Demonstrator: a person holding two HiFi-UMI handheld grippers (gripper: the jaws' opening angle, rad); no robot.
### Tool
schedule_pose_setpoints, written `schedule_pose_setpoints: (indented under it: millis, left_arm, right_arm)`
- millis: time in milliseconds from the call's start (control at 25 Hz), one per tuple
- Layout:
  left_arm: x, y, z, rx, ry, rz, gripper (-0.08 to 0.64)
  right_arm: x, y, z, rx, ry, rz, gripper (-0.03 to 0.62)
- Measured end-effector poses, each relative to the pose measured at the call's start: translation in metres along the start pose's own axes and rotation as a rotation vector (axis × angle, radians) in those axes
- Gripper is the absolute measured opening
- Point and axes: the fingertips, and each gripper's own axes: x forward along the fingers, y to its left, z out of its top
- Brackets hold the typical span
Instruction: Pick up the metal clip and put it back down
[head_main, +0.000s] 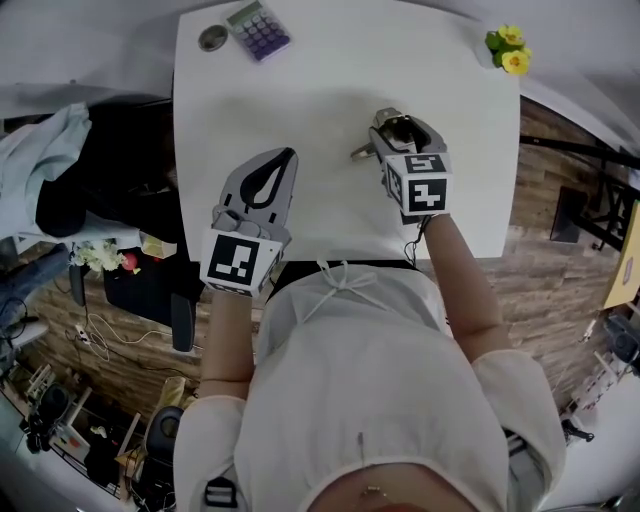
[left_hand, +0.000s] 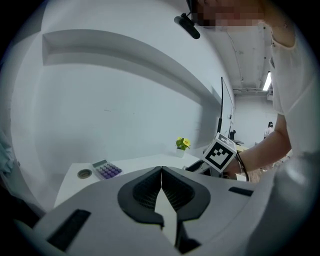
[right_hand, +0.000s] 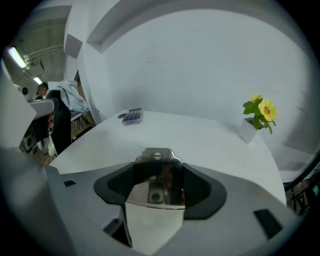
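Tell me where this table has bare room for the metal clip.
The table is bare across its far half, between the calculator and the yellow flowers in the corners. The near half is crowded: the left hand-held gripper, and the right hand-held gripper shut on the metal clip.

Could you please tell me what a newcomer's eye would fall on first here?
The right gripper grabs attention first: its fingers are clamped on a shiny metal clip over the white table, right of its middle. The left gripper hangs shut and empty to its left, and yellow flowers brighten the far right corner.
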Motion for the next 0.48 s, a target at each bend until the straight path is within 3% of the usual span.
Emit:
schedule_pose_setpoints:
  millis: [480]
  left_arm:
    - [-0.031,-0.004,0.080,0.119,-0.126,-0.004,0.020]
  right_arm:
    - [-0.115,0.002,0.091,-0.038,-0.344,-0.059,0.293]
